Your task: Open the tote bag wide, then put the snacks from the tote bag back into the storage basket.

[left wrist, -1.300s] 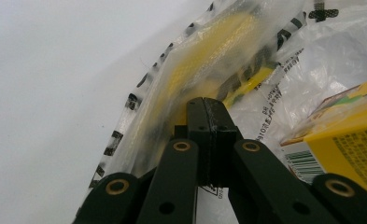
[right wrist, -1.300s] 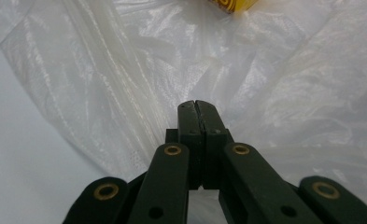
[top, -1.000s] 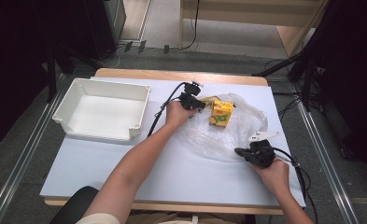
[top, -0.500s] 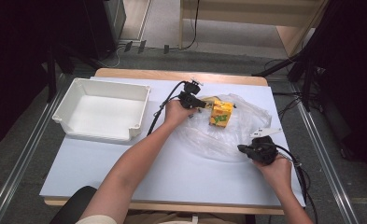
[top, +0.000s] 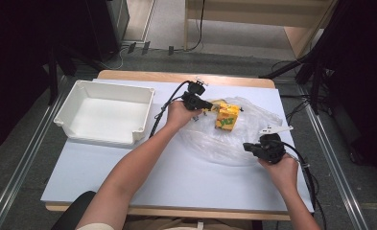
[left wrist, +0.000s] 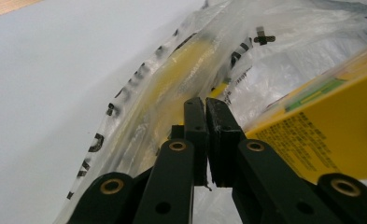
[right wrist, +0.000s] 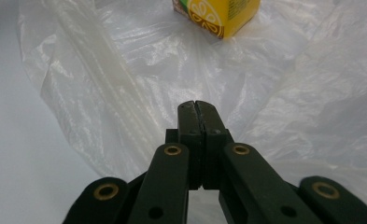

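two claws at a clear plastic bag (top: pixel 239 139)
left claw (left wrist: pixel 204 109) pinches the bag's printed edge; right claw (right wrist: pixel 200 112) is pressed closed on film. yellow juice carton (top: pixel 227 116) sits on the bag; white bin (top: pixel 104 115) looks empty.

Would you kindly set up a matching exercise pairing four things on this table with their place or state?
Things:
1. white rectangular plastic bin
2. yellow juice carton
3. clear crinkled plastic bag
4. right gripper

Places or states:
A. standing inside the bag
B. spread flat over the middle of the table
C. empty, at the table's left
D. jaws closed, at the bag's right edge

Pairs: 1-C, 2-A, 3-B, 4-D
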The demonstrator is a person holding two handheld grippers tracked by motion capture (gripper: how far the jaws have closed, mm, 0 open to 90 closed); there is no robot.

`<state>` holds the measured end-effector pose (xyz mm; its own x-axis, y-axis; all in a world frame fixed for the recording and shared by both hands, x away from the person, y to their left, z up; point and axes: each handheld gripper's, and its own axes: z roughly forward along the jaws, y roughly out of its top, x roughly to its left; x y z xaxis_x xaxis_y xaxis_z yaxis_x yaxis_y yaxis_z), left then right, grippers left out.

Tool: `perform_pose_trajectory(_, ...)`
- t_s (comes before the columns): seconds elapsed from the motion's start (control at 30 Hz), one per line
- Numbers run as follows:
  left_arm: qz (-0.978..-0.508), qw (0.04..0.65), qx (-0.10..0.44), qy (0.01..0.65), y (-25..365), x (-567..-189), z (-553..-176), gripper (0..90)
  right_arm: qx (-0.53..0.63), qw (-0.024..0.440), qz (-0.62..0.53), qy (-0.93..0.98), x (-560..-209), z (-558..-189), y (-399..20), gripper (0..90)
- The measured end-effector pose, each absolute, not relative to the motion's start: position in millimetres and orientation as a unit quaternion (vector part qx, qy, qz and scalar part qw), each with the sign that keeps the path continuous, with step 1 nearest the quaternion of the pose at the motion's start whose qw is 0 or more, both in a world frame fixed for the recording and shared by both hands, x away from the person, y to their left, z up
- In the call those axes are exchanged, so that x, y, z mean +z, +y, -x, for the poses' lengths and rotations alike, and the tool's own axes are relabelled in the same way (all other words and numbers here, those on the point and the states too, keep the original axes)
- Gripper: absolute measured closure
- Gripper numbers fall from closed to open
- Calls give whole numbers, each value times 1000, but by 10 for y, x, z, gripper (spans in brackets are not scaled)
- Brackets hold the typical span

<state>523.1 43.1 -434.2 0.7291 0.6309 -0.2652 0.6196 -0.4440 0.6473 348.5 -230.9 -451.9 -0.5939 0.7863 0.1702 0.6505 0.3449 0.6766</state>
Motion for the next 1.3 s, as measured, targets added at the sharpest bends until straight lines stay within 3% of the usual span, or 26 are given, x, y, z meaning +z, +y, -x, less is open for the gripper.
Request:
perform_pose_trajectory(0.17,-850,382,5,362,484,-4285,-5183,798,369,100,-446,809,-4464,-3508,-2327,900)
perform_pose_trajectory(0.6,-857,399,2,327,600,-4087,-4935,626,384,87,-462,795,-4385,-3502,-2322,733)
perform_pose_trajectory(0.67,-860,401,-6,314,629,-4079,-4900,560,381,89,-467,793,-4392,-3516,-2319,664)
perform_pose_trajectory(0.8,-863,395,-11,314,683,-4107,-4847,514,387,86,-468,790,-4386,-3513,-2316,576)
perform_pose_trajectory(1.1,-870,389,1,304,753,-4137,-4763,492,390,94,-449,798,-4391,-3471,-2294,484)
perform_pose_trajectory(1.3,-871,394,-1,293,755,-4130,-4698,486,398,92,-456,791,-4391,-3442,-2276,473)
